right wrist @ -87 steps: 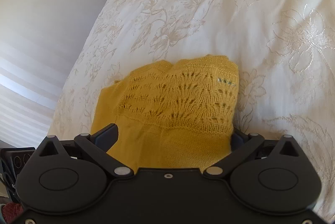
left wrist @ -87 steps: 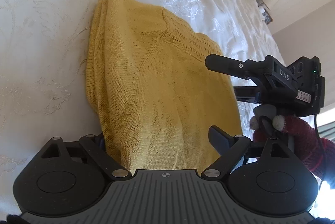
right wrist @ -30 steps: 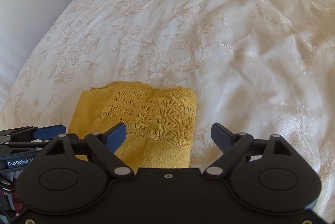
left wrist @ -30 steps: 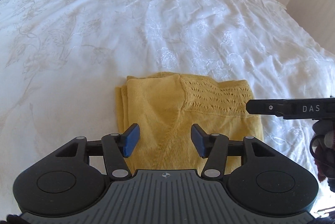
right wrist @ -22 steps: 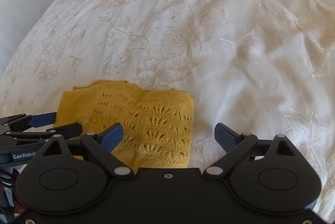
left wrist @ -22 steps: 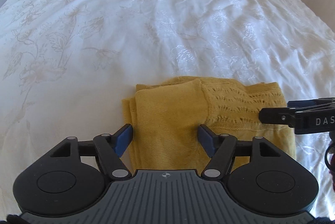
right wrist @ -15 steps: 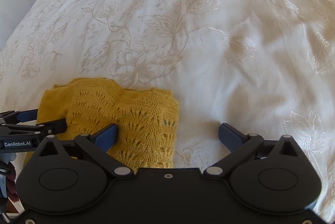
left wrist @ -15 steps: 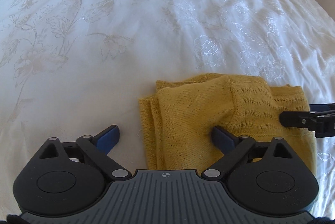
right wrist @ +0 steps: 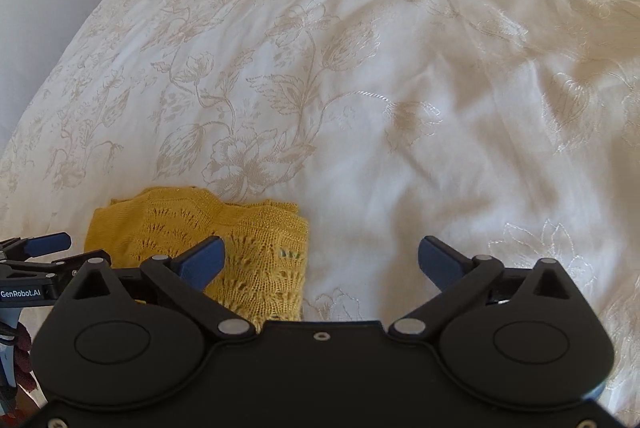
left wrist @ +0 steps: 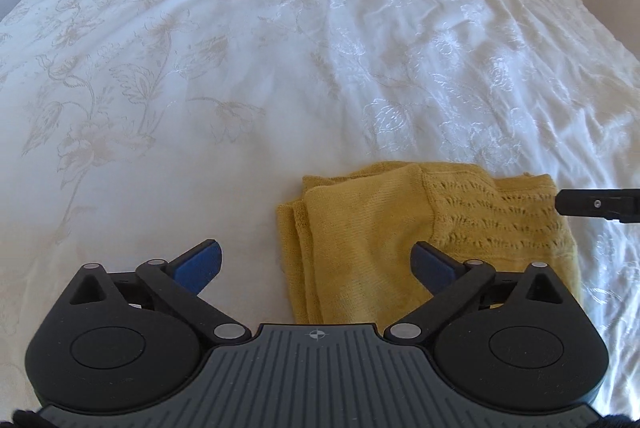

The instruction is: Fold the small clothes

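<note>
Both your tools, left tool (left wrist: 316, 262) and right tool (right wrist: 320, 258), gape wide, empty. The yellow knit (left wrist: 400, 236) looks soft and floppy; pinch its layered edge.

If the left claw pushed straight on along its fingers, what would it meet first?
Probably the left edge of the folded mustard-yellow knitted garment, which lies between the open left claw fingers; depth is unclear, so possibly the white embroidered bedspread beside it.

Both wrist views downward (close), sharing sweater (left wrist: 400, 228).

Mustard knitted garment (left wrist: 360, 228) with openwork lace panel, white bedspread (left wrist: 240, 68) with sheeny embroidered flowers, smooth cloth
</note>
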